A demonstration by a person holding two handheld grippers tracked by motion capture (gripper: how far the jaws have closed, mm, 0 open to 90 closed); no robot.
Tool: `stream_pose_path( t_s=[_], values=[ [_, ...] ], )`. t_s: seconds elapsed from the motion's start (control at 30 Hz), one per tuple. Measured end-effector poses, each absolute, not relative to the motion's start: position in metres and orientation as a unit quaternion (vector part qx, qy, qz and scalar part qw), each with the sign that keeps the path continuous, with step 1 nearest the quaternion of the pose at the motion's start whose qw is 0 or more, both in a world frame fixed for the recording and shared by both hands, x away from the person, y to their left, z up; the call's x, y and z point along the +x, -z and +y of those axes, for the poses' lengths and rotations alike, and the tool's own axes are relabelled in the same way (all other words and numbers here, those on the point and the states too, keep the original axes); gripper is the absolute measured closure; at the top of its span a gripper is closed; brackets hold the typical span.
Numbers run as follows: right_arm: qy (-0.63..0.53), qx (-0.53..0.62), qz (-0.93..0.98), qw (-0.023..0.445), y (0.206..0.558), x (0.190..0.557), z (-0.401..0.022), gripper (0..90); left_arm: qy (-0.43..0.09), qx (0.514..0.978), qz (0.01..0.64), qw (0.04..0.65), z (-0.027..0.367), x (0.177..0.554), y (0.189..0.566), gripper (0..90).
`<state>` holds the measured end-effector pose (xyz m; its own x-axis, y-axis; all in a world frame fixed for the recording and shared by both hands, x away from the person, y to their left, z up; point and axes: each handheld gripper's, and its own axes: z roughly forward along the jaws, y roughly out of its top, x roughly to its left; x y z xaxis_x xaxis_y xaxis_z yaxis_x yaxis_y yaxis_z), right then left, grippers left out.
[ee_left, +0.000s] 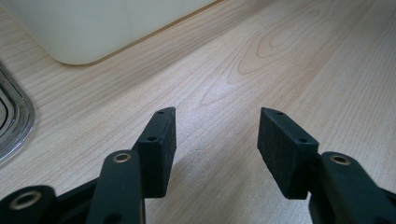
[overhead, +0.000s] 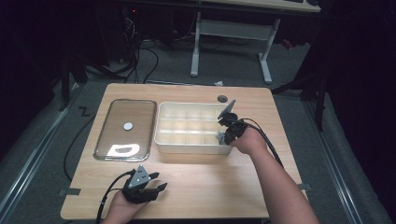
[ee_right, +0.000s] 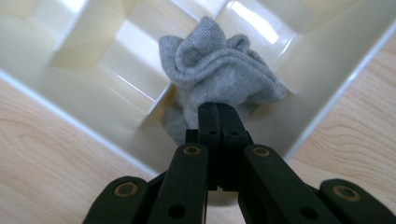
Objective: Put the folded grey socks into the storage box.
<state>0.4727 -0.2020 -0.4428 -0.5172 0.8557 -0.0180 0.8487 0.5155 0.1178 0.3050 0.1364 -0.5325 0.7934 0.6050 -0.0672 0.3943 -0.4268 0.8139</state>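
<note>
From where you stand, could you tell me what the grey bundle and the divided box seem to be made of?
The grey bundle looks like soft knitted fabric, probably a sock: fine ribbing, floppy folds. The divided box looks like cream plastic, smooth and slightly glossy, with bright highlights on its dividers.

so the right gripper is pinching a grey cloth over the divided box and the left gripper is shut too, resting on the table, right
Not quite: the left gripper is open, with bare table between its pads, as the left gripper view shows. The rest holds: the right gripper is shut on the grey cloth over the divided box.
</note>
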Motion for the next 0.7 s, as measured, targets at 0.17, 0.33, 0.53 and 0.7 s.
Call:
stream_pose_path(
  t_s=[0.17,0.33,0.53,0.7],
  values=[
    [-0.031,0.49,0.87,0.032,0.46,0.475,-0.2,90.0,-0.118,0.837,0.298,0.444,0.136,0.305,0.533,47.7],
    [-0.035,0.492,0.869,0.033,0.454,0.473,-0.201,90.0,-0.119,0.836,0.299,0.444,0.136,0.305,0.533,47.6],
    [-0.074,0.496,0.863,0.06,0.424,0.471,-0.202,90.0,-0.121,0.839,0.295,0.44,0.135,0.305,0.533,47.7],
    [-0.061,0.506,0.858,0.069,0.434,0.479,-0.196,90.0,-0.121,0.839,0.297,0.44,0.135,0.305,0.533,47.7]
  ],
)
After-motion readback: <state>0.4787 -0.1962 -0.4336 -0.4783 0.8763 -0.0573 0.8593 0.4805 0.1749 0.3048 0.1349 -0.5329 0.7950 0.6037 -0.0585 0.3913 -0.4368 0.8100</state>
